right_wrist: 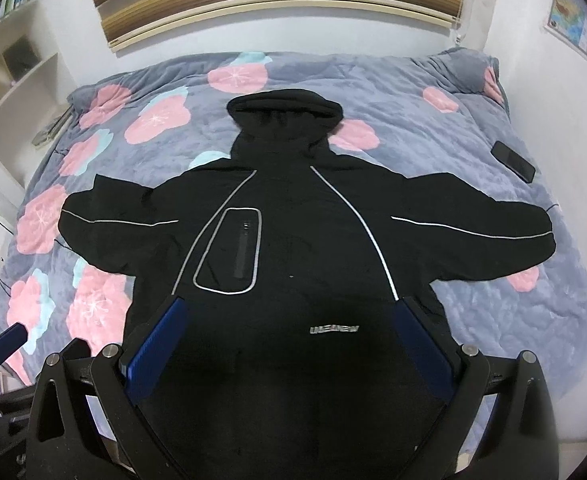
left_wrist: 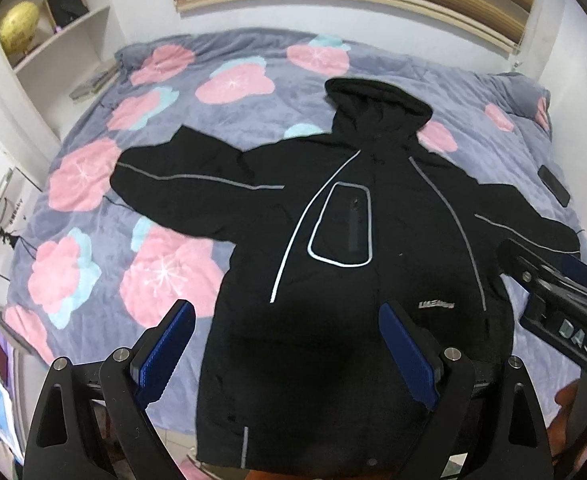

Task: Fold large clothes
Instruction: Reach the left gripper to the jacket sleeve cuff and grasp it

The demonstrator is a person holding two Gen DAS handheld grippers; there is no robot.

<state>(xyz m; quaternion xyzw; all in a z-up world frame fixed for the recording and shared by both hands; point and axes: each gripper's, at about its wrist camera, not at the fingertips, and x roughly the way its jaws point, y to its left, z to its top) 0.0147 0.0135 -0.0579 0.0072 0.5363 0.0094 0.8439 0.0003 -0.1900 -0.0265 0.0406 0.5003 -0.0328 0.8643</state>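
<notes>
A black hooded jacket (right_wrist: 293,240) lies face up and spread flat on a bed (right_wrist: 493,320) covered with a grey quilt printed with pink flowers; its hood points toward the wall under the window blind, its hem hangs just over the near edge, and both sleeves stretch out sideways. Left of the jacket's chest pocket, the left sleeve (left_wrist: 181,184) runs out across the quilt with a grey stripe along it, its cuff a natural place for a first hold. The left tongs (left_wrist: 285,356) hover above the hem with jaws spread wide and nothing between them. Over the jacket's lower front, near the small printed logo, the right tongs (right_wrist: 289,360) hang likewise open and empty. Right of the logo, the right sleeve (right_wrist: 473,232) lies fully extended, and beyond its shoulder a dark phone (right_wrist: 513,162) rests on the quilt, apart from the cloth. The jacket looks thick and padded, soft but bulky, probably with a slick shell, so a pinch should take a deep bite at cuff, shoulder seam or hem corner rather than a thin top layer, which would likely slip free.
</notes>
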